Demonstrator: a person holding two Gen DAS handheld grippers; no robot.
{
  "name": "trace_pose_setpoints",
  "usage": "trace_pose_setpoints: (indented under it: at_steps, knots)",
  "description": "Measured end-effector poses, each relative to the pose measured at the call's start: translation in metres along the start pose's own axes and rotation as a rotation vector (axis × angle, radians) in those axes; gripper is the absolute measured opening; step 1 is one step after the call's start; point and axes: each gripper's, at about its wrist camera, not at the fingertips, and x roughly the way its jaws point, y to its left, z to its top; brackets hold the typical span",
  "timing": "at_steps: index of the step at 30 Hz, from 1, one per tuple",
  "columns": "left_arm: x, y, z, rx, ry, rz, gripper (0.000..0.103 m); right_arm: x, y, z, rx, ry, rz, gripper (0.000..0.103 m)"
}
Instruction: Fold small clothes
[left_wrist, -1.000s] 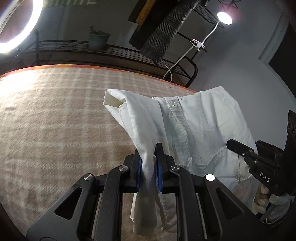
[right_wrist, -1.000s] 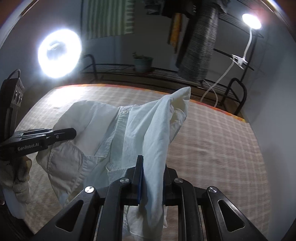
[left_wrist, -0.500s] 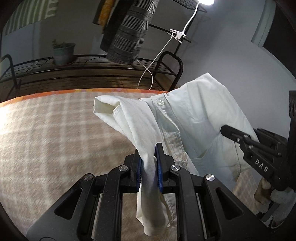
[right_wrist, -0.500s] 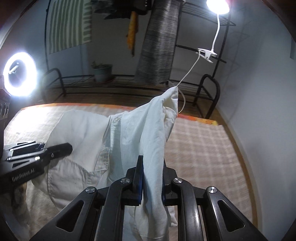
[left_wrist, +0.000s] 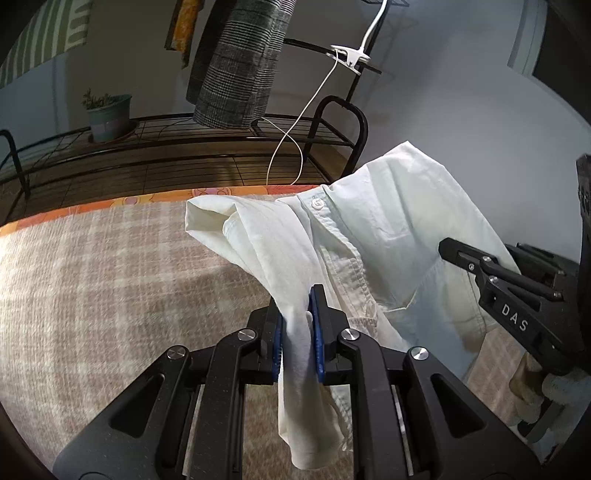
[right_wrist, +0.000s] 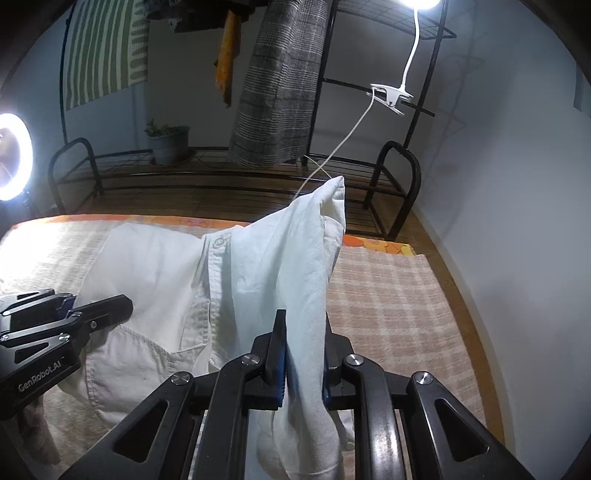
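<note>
White button-up shirt (left_wrist: 373, 236), held aloft over plaid blanket (left_wrist: 92, 280): left gripper (left_wrist: 297, 332) and right gripper (right_wrist: 301, 354) fingers each clamped on bunched fabric, presumably spreading it for folding.

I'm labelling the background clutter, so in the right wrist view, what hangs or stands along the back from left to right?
Ring light → green striped cloth → potted plant → orange cloth → grey plaid garment → white clip lamp.
</note>
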Motion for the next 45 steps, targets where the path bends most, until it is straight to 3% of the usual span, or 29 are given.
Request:
trace_pose_setpoints:
  at_steps: [4,6,8,14,28,42,45]
  knots:
    - [0.011,0.001,-0.003,0.010,0.027,0.034,0.014,0.017,-0.005,-0.002,-0.001,0.022,-0.019,0.013]
    - [0.012,0.002,-0.005,0.024,0.030,0.054,0.015,0.026,-0.003,-0.004,-0.017,0.043,-0.045,0.020]
    - [0.008,0.004,-0.007,0.034,0.021,0.061,0.017,0.029,-0.001,-0.006,-0.029,0.043,-0.103,0.037]
    - [-0.021,0.011,-0.010,0.029,-0.014,0.050,0.019,0.016,-0.003,-0.009,-0.010,0.020,-0.093,0.038]
    - [-0.128,0.004,-0.019,0.072,-0.125,0.039,0.019,-0.091,0.005,-0.014,0.085,-0.107,-0.010,0.040]
    - [-0.249,-0.007,-0.073,0.120,-0.194,0.059,0.020,-0.209,0.049,-0.068,0.131,-0.199,0.067,0.043]
    - [-0.270,-0.007,-0.088,0.135,-0.201,0.063,0.035,-0.228,0.057,-0.084,0.149,-0.207,0.073,0.045]
